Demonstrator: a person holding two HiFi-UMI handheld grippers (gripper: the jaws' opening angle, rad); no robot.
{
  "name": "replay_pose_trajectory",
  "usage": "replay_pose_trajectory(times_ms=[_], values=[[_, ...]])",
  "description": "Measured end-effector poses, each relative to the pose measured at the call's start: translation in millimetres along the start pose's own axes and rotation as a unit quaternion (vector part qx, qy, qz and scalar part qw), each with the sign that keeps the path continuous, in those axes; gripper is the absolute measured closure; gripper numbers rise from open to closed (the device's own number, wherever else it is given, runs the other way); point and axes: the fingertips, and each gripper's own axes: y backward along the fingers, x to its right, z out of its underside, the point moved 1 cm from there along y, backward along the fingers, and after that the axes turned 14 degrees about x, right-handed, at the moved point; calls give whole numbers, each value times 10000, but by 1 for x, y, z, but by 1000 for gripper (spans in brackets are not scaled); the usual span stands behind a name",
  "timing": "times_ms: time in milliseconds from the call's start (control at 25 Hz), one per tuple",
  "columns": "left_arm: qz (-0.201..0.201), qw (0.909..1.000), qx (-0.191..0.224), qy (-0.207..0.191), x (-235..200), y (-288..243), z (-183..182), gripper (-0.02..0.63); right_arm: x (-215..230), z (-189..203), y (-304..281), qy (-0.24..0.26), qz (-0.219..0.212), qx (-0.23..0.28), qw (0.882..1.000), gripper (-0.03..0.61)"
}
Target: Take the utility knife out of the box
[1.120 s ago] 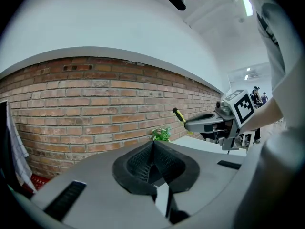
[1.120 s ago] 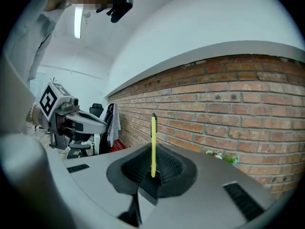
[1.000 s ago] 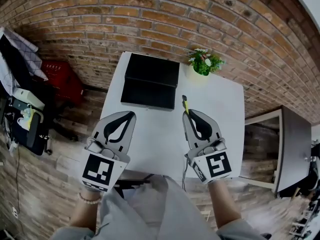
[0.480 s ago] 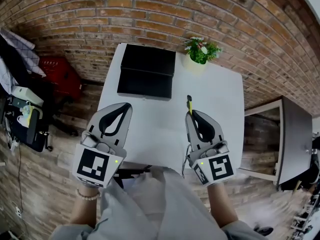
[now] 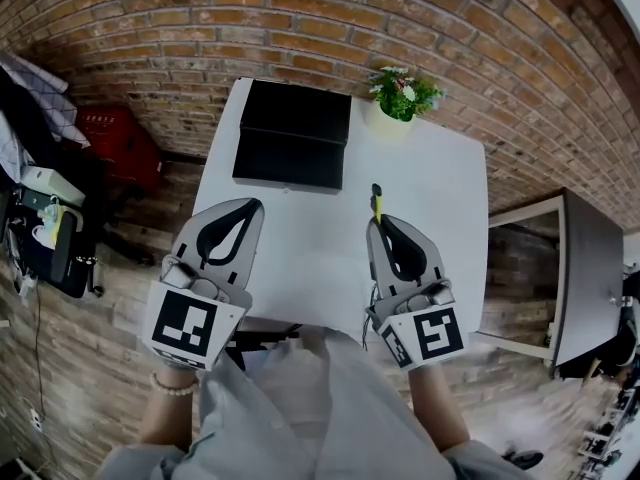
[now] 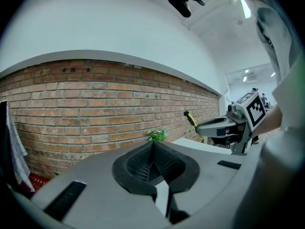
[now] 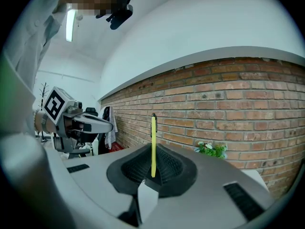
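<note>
Since everything here sits on or over one white tabletop (image 5: 445,193), I list that first: square, backed by a brick wall (image 5: 300,28), bare across its near half. Next, the box (image 5: 293,135): black, flat, at the far-left part of the tabletop, showing two dark panels; I cannot tell whether it is open or shut. Next, my left gripper (image 5: 250,206): over the near-left edge, jaws drawn together tip to tip with nothing between them. Next, my right gripper (image 5: 378,224): over the near-right part, jaws pinched on the utility knife (image 5: 376,204). Next, the potted plant (image 5: 403,96): far edge, just right of the box, clear of both grippers. Last and smallest, the knife itself: yellow with a dark tip, out of the box and well apart from it, with the box ahead and to the left. Its long axis runs on from my right jaws, straight out past their tips toward the far wall; in the right gripper view it stands upright between the pads (image 7: 153,144). By my reading the removal is done. The right hand alone carries the knife, so any setting-down falls to it, onto the bare surface beneath.
</note>
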Motion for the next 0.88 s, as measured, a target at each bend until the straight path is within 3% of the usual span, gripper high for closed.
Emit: replay_pose_trajectory(times_ms=[880], values=[[9, 10000, -62, -16, -2, -1, 6, 595, -5, 6, -1, 55, -46, -94, 9999, 525]])
